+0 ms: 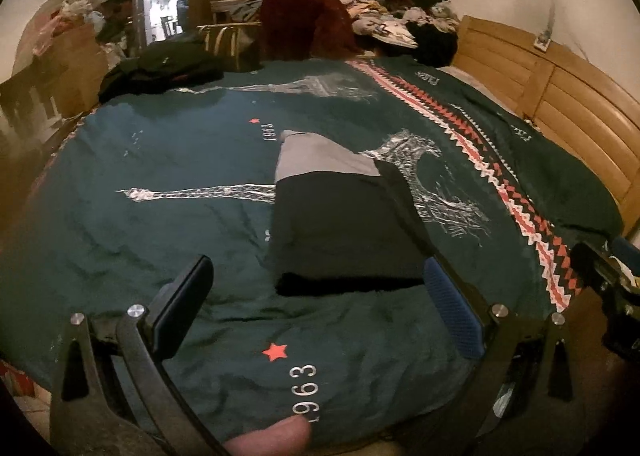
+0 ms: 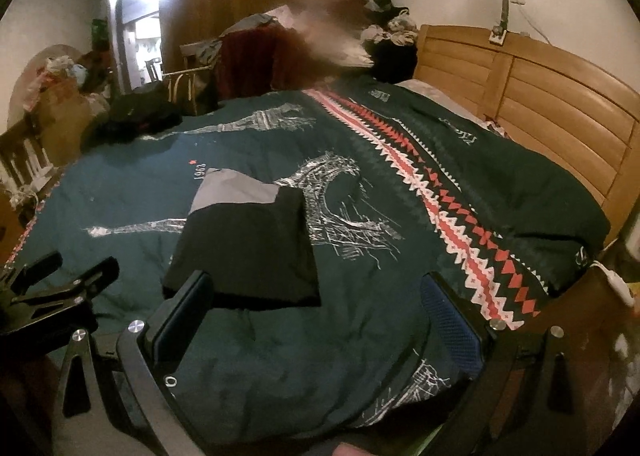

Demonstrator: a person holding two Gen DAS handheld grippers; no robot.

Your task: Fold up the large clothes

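Observation:
A folded garment (image 1: 344, 228) (image 2: 248, 252), black with a grey end, lies flat in the middle of the dark green bedspread (image 1: 160, 184) (image 2: 280, 356). My left gripper (image 1: 320, 280) hangs open just short of the garment's near edge, nothing between its fingers. Slightly to the right, my right gripper (image 2: 316, 296) is open too, its left finger (image 2: 184, 308) overlapping the garment's near corner in view. Each gripper shows at the edge of the other's view: the right gripper (image 1: 608, 276) and the left gripper (image 2: 52, 288).
A heap of unfolded clothes (image 1: 380, 16) (image 2: 384, 28) is piled at the far end of the bed. Dark clothing (image 1: 160, 68) (image 2: 136, 116) lies at the far left corner. The wooden headboard (image 1: 560, 96) (image 2: 540, 96) runs along the right. A chair (image 1: 228, 36) stands beyond.

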